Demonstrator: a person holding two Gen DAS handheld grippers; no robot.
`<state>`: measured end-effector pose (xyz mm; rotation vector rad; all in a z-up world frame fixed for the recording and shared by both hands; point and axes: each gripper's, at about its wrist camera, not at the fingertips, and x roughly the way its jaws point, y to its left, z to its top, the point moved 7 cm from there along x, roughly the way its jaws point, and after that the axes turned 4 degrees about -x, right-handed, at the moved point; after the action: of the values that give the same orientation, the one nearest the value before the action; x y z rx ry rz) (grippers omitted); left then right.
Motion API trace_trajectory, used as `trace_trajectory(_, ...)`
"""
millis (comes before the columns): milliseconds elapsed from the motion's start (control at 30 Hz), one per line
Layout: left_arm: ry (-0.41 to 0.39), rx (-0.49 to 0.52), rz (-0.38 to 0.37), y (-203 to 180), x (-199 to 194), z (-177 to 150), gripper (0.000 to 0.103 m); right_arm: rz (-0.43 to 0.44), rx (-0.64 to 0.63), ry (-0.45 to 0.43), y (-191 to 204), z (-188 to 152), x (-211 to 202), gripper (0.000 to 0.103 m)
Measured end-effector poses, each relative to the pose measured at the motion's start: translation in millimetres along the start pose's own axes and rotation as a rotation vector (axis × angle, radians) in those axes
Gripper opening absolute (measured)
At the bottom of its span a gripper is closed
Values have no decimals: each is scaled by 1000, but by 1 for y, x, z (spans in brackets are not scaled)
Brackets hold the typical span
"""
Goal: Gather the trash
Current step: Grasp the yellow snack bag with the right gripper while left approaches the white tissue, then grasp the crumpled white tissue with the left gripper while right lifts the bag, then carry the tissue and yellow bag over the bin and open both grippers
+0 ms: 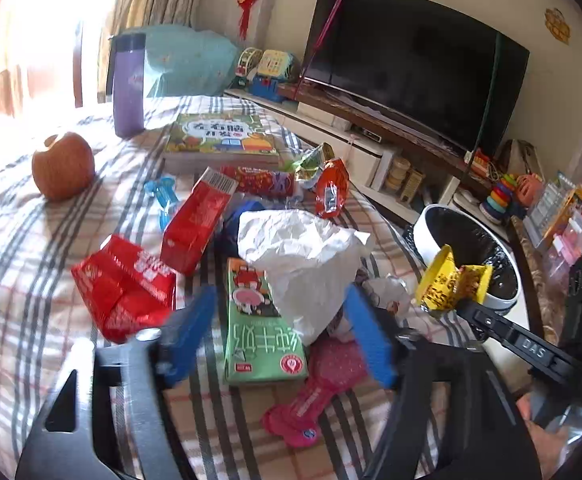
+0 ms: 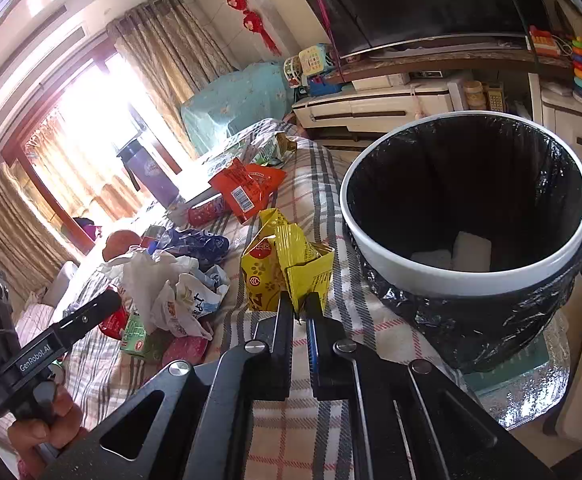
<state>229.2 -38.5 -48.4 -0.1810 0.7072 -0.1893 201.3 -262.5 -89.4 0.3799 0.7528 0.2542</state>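
A: Two white bits lie in the bin; most trash is not yet collected.

B: Right tool?

A: Clamped on the yellow wrapper, just left of the bin.

B: Left tool?

A: Spread apart over the green carton and white bag, gripping nothing. Red packets lie farther left of the bin.

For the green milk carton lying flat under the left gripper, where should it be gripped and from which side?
Grip the green milk carton across its narrow width at the near end, coming from above. It lies flat with its long sides exposed there, while the crumpled white paper covers its far right corner. The left gripper is open and straddles it, so lowering and closing looks workable.
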Motion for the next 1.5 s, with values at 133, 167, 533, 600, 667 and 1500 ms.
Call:
trace_trajectory(133, -17, 45, 17, -12, 10, 8, 86, 3, 2, -1, 0, 1, -2, 6)
trace_trajectory(167, -18, 56, 18, -15, 13, 8, 86, 4, 4, -2, -1, 1, -2, 6)
trace_trajectory(533, 15, 79, -15, -24, 29, 7, 33, 7, -7, -22, -3, 4, -13, 6)
trace_trajectory(600, 7, 71, -26, -26, 22, 8, 33, 7, -10, -32, -3, 6, -17, 6)
trace_trajectory(667, -5, 64, -46, -30, 15, 10, 33, 5, -13, -43, -4, 8, -22, 6)
trace_trajectory(1500, 43, 195, -266, -162, 18, -3, 33, -101, 36, -115, -71, 28, -73, 6)
